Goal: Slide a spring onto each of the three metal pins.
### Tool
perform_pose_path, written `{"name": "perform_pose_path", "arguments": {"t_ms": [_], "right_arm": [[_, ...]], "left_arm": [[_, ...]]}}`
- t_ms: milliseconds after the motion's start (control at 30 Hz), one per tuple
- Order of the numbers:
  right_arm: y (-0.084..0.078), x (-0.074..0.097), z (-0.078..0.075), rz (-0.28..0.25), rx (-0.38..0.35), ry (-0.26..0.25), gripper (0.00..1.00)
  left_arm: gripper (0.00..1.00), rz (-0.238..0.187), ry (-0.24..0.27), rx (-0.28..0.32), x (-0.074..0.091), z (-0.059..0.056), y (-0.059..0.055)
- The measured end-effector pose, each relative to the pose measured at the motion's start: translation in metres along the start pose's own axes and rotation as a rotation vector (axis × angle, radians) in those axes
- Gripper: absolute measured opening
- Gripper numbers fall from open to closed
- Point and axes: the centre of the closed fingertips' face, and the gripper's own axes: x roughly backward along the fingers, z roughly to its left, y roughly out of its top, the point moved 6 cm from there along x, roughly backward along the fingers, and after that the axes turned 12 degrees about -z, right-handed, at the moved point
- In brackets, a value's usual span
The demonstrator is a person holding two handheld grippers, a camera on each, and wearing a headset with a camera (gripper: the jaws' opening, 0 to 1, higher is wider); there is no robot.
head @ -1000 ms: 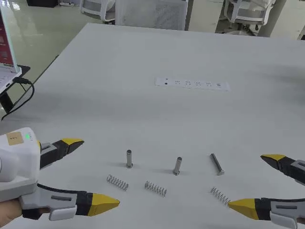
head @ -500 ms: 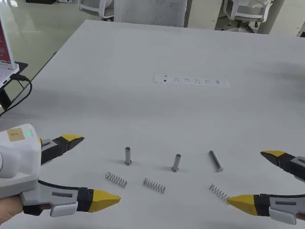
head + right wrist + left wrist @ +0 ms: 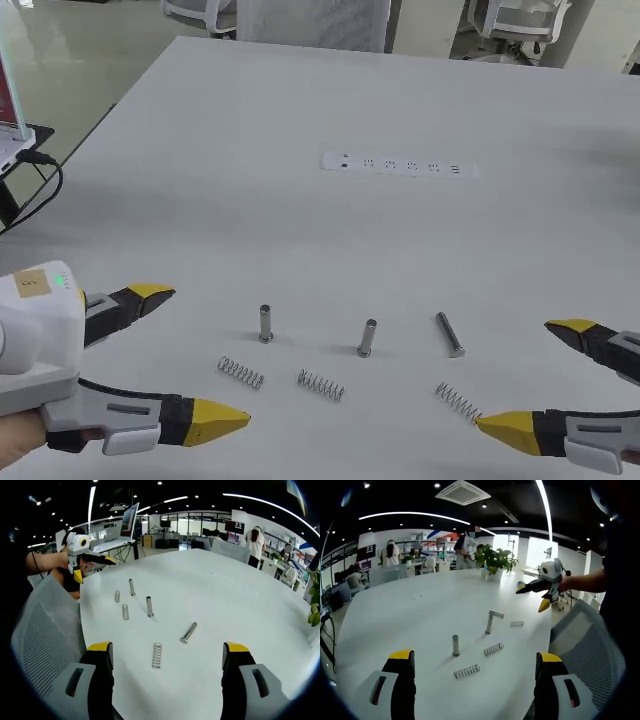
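Springs (image 3: 241, 373) and pins lie loose on a white table (image 3: 300, 220), flanked by two grippers with jaws spread wide.

The table is broad and mostly bare, with a power strip (image 3: 398, 165) lying flat farther back, office chairs (image 3: 510, 20) beyond its far edge and a cable (image 3: 45, 195) hanging off its left side. The three springs lie flat in a row nearest the person, each close in front of a pin. The left pin (image 3: 265, 323) and middle pin (image 3: 367, 338) stand upright, and the right pin (image 3: 449, 334) lies on its side. The left gripper (image 3: 205, 356), held by a hand (image 3: 12, 450) at the lower left, points right toward the row and grips nothing, its near tip close to the left spring but apart from it. The right gripper (image 3: 515, 376) points left, also holding nothing, its near tip just beside the right spring (image 3: 457, 401).
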Motion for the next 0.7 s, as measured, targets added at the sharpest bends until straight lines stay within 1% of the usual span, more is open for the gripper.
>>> {"name": "perform_pose_path", "arguments": {"t_ms": [500, 700], "right_arm": [[-0.0013, -0.0034, -0.0011, 0.018, -0.001, 0.014, 0.89], [-0.0019, -0.0051, -0.0011, 0.025, -0.003, 0.018, 0.89]], "left_arm": [[0.98, 0.005, -0.008, 0.003, -0.0025, -0.0005, -0.0015], [0.98, 0.01, -0.007, 0.006, -0.0012, -0.0011, -0.0043]]}}
